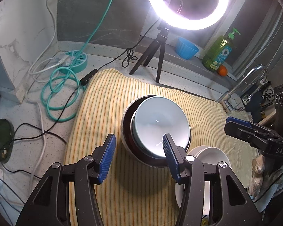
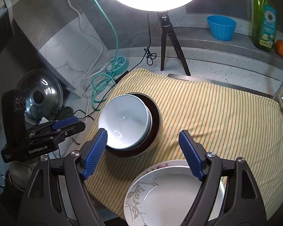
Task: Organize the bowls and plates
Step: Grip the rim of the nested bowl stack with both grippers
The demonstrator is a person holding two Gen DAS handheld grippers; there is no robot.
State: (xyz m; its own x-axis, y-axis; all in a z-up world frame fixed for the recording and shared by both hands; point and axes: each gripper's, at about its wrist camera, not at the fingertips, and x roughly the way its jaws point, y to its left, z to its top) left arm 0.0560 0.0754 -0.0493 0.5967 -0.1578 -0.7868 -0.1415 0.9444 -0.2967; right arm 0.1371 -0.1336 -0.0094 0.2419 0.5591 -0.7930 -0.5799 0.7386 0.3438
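**Both grippers open above stacked bowls and plates**

Nearest the left wrist camera, the left gripper [image 1: 139, 146] has its jaws apart with nothing between the pads. Past its left fingertip lies the striped cloth [image 1: 107, 101]. Just ahead of the jaws stands the dark bowl [image 1: 127, 124] with the pale bowl [image 1: 160, 120] nested inside, tilted toward the right fingertip, which overlaps its near rim in this view; whether it touches I cannot tell. Beneath the right finger a white plate [image 1: 213, 152] shows. Further right, the right gripper [image 1: 241, 124] points in from the side.

In the right wrist view, the right gripper [image 2: 143, 141] stands wide open and empty. Outside its left finger is the left gripper [image 2: 66, 126]. The left fingertip overlaps the pale bowl's [image 2: 122, 120] near rim. Between the jaws is bare cloth [image 2: 207, 109]. Below them, nearer the camera, sit stacked plates [image 2: 169, 194], the top one with a leaf print.
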